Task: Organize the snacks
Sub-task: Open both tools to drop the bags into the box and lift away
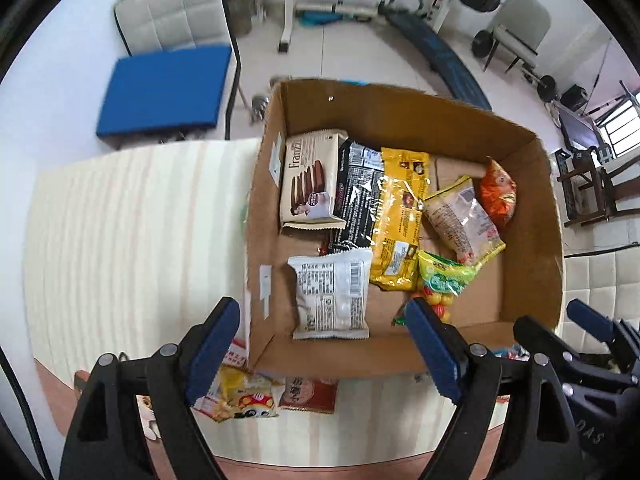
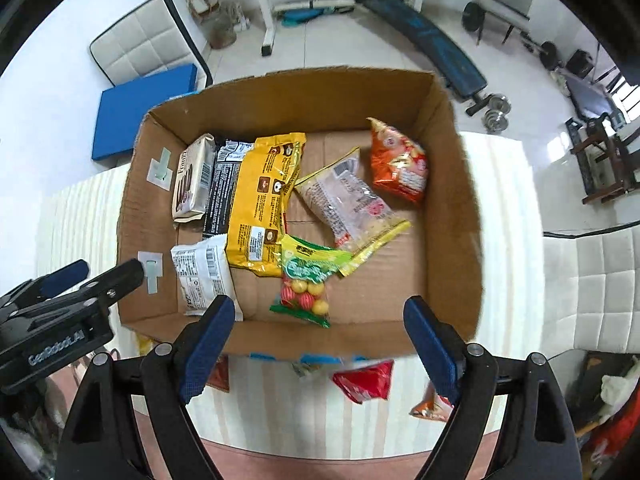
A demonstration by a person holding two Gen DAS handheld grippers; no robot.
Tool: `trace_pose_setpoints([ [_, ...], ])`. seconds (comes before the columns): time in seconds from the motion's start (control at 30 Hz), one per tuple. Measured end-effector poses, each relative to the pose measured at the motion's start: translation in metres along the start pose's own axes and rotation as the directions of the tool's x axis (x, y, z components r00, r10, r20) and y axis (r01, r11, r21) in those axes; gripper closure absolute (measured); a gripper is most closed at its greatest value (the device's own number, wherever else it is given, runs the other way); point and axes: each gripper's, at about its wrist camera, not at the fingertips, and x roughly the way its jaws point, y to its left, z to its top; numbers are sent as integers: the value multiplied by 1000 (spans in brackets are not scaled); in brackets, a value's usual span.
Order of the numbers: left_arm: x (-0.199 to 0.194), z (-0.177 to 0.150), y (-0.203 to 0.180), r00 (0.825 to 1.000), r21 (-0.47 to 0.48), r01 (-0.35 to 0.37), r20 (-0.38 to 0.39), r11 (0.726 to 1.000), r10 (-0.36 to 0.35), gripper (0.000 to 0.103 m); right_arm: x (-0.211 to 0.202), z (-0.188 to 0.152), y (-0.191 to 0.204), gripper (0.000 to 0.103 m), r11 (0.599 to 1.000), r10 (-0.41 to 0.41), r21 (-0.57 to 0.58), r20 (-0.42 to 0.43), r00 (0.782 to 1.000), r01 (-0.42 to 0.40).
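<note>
Left gripper (image 1: 326, 346) spread wide and holding nothing, poised above the near wall of the cardboard box (image 1: 400, 104); right gripper (image 2: 318, 344) likewise parted and empty, hovering over the same near edge. Just beyond the fingers, inside the box: a white packet (image 1: 330, 294) near the front left, a bag of round candies (image 2: 306, 292) beside it, a long yellow packet (image 2: 264, 200), a black packet (image 1: 358, 196), a Franzzi wafer pack (image 1: 310, 178) against the left wall, a clear-and-yellow packet (image 2: 348, 200) and an orange bag (image 2: 398, 164) toward the far right. Further out, on the pale striped tabletop (image 1: 132, 216) below the box: a yellow cartoon packet (image 1: 248, 398), a brownish-red packet (image 1: 310, 394), a red packet (image 2: 366, 384). Probably between placements, with several snacks boxed and a few loose. Next move likely a reach down to one loose packet, a pinch across its flat body, then a lift over the near wall.
</note>
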Motion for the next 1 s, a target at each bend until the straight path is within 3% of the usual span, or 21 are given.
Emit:
trace_pose_setpoints([
  [0.27, -40, -43, -10, 991, 16, -23, 134, 1000, 20, 18, -43, -46, -2, 14, 999, -28, -20, 123, 992, 30],
  [0.53, -81, -79, -17, 966, 9, -38, 255, 999, 34, 18, -88, -82, -8, 14, 1000, -4, -16, 221, 975, 7],
  [0.8, -94, -97, -26, 957, 14, -33, 288, 999, 27, 18, -117, -104, -15, 14, 1000, 29, -3, 257, 966, -29],
  [1.0, -73, -105, -12, 975, -35, -48, 217, 998, 54, 18, -93, -111, -30, 14, 990, 110, 72, 179, 978, -124],
])
